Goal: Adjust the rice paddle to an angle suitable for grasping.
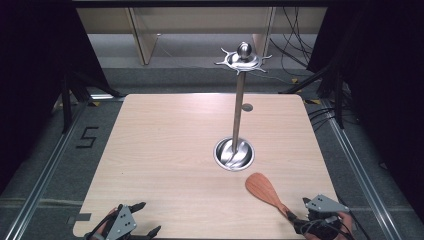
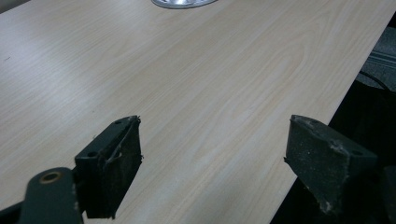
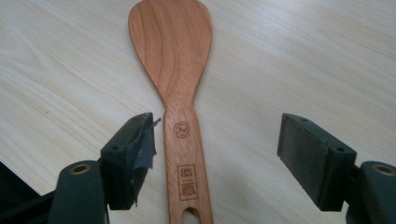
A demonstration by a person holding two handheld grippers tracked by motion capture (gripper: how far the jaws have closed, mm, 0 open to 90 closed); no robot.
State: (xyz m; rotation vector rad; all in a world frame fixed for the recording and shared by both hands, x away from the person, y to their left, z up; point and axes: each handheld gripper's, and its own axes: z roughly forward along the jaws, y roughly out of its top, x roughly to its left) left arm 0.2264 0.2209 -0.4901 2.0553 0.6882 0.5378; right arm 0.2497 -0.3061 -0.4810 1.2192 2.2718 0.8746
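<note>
A wooden spoon [image 3: 174, 88] lies flat on the bench [image 1: 165, 150], near its front right side. The right claw [image 3: 217, 149] is wide open around the handle, holding nothing. The left claw [image 2: 212, 163] is wide open too, over the front left edge. A metal stand [image 1: 235, 150] rises behind the spoon.

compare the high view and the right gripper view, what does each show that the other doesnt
High view alone: the steel stand with its round base and hooked top, the left gripper with fingers apart, and the floor. Right gripper view alone: the marks burned into the spatula handle and the slot at its end, between open fingers. Both: the wooden spatula lying on the table, with the right gripper at its handle.
</note>
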